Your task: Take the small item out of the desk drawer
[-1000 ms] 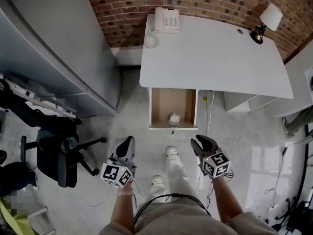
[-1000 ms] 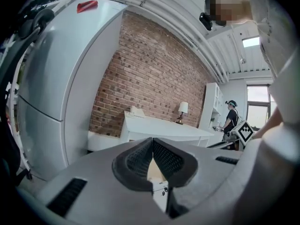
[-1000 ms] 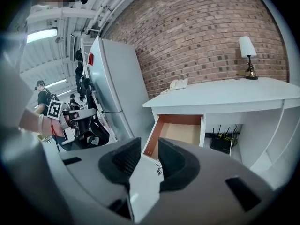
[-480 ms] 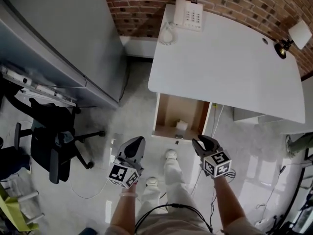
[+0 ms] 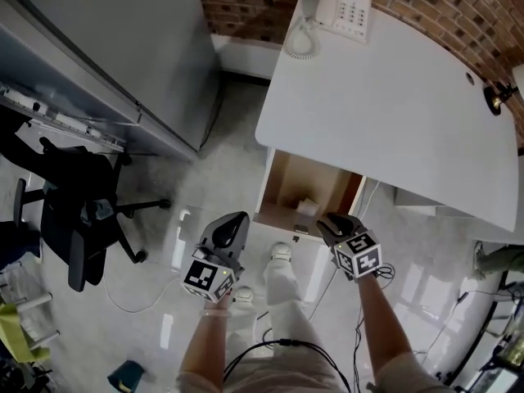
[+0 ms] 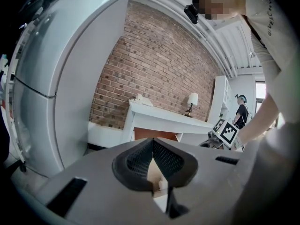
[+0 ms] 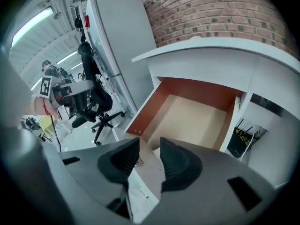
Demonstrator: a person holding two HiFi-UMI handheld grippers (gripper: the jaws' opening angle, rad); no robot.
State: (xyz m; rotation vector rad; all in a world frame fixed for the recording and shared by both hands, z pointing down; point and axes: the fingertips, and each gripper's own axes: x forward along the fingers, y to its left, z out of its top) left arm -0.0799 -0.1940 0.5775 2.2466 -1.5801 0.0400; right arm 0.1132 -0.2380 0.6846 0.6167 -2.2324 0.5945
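The white desk has its wooden drawer pulled open. A small white item lies inside, near the drawer's front. My right gripper hangs just over the drawer's front edge, close to the item. In the right gripper view the drawer lies ahead, and the right gripper is open with nothing between its jaws, which have just been opening. My left gripper is left of the drawer, over the floor. In its own view the left gripper has its tips touching and holds nothing.
A black office chair stands on the floor at the left, below a tall grey cabinet. A white telephone sits at the desk's far corner. The person's shoes are just before the drawer. Cables trail on the floor.
Both grippers have come forward and down towards the drawer. The right one has tipped downward over the drawer's front edge, and its jaws stand a little wider. The desk has shifted right in view.
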